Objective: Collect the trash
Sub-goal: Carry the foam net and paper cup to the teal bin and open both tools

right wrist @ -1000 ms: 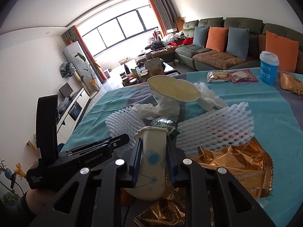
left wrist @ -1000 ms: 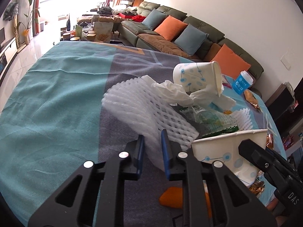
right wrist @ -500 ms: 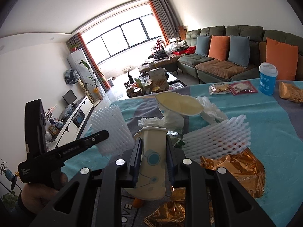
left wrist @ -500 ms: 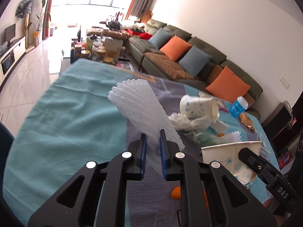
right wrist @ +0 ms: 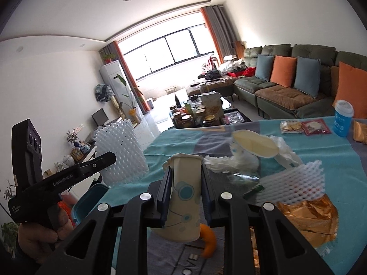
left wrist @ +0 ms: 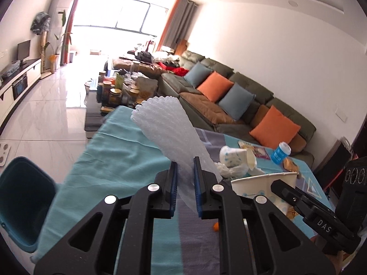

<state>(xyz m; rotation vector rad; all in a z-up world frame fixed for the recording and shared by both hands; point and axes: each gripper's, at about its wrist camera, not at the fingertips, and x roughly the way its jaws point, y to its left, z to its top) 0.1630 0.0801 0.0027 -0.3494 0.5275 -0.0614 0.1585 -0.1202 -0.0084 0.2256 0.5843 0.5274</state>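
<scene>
My left gripper (left wrist: 184, 178) is shut on a white foam fruit net (left wrist: 169, 133) and holds it raised above the table; the net also shows in the right wrist view (right wrist: 121, 153). My right gripper (right wrist: 185, 188) is shut on a squashed white paper cup with blue dots (right wrist: 183, 197), also seen in the left wrist view (left wrist: 259, 188). On the teal tablecloth (left wrist: 110, 165) lie another paper cup on its side (right wrist: 250, 144), crumpled tissue (right wrist: 218, 162), a second foam net (right wrist: 293, 183), gold wrappers (right wrist: 307, 215) and orange peel (right wrist: 208, 240).
A teal bin (left wrist: 20, 201) stands on the floor left of the table, also visible in the right wrist view (right wrist: 89, 199). A blue bottle (right wrist: 343, 118) and snack packets (right wrist: 305, 126) sit at the far side. A sofa (left wrist: 229, 100) and a cluttered coffee table (left wrist: 114, 91) lie beyond.
My left gripper closed on the foam net, lifted it off the pile and swung left toward the bin side. My right gripper kept holding the cup, rising slightly.
</scene>
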